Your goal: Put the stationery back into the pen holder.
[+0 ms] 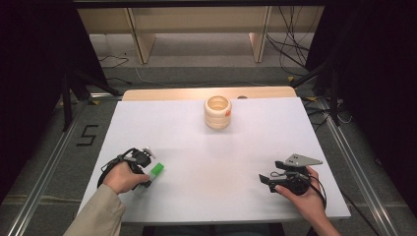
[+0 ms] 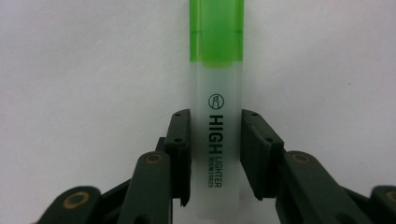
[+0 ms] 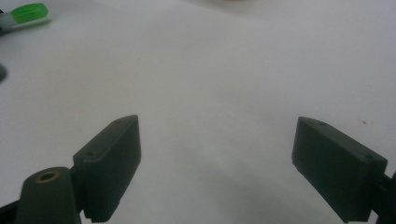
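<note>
A highlighter (image 2: 217,121) with a clear white barrel and a green cap (image 1: 157,170) lies on the white table (image 1: 206,162) at the front left. My left gripper (image 1: 146,178) is down over it, its two black pads (image 2: 180,149) pressed against both sides of the barrel just below the cap. At the front right, my right gripper (image 1: 266,181) is held low over the bare table with its jaws wide apart and nothing between them (image 3: 217,168). The green cap (image 3: 29,12) also appears far off in the right gripper view.
A ribbed wooden cup (image 1: 218,112) with an orange mark stands at the back centre of the table. A wooden strip (image 1: 206,93) runs along the far edge. Dark stands and cables flank the table on the floor.
</note>
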Available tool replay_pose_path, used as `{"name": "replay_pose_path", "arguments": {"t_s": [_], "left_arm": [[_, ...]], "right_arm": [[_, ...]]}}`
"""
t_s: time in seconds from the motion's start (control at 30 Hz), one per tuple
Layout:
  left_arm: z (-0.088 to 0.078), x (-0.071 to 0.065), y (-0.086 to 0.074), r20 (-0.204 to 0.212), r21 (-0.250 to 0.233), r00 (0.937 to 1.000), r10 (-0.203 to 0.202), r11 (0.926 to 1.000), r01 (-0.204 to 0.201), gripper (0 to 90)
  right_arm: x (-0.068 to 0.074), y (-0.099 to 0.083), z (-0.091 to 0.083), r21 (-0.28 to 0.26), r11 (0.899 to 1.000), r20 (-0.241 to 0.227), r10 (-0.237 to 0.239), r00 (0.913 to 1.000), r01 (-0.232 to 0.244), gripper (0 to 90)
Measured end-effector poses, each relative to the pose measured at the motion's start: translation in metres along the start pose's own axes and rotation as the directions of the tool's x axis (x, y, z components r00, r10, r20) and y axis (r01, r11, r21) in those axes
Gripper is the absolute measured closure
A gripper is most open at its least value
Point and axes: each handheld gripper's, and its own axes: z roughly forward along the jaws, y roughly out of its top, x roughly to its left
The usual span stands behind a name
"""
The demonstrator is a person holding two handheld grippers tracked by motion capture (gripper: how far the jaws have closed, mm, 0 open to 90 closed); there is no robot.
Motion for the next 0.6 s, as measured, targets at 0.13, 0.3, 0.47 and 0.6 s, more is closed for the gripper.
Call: {"name": "replay_pose_path", "arguments": {"t_s": [0.13, 0.3, 0.47, 0.6], "left_arm": [[-0.003, -0.001, 0.001, -0.002, -0.034, 1.0, -0.002, 0.9994, 0.001, 66.0], [-0.006, -0.001, 0.002, -0.009, -0.078, 0.9999, -0.012, 0.9969, 0.011, 66.0], [-0.009, -0.001, 0.003, -0.007, -0.13, 0.9996, -0.026, 0.9913, 0.025, 66.0], [-0.011, -0.001, 0.004, -0.008, -0.171, 0.9992, -0.038, 0.9846, 0.036, 66.0]], "right_arm": [[0.0, 0.0, 0.0, 0.0, 1.0, 0.0, 0.001, 1.0, -0.001, 16.5], [0.0, 0.0, 0.0, 0.0, 1.0, -0.001, 0.002, 1.0, -0.002, 16.5], [0.0, 0.0, 0.0, -0.001, 1.0, -0.001, 0.001, 1.0, -0.001, 16.4], [0.0, 0.0, 0.0, -0.001, 1.0, -0.001, 0.002, 1.0, -0.002, 16.5]]}}
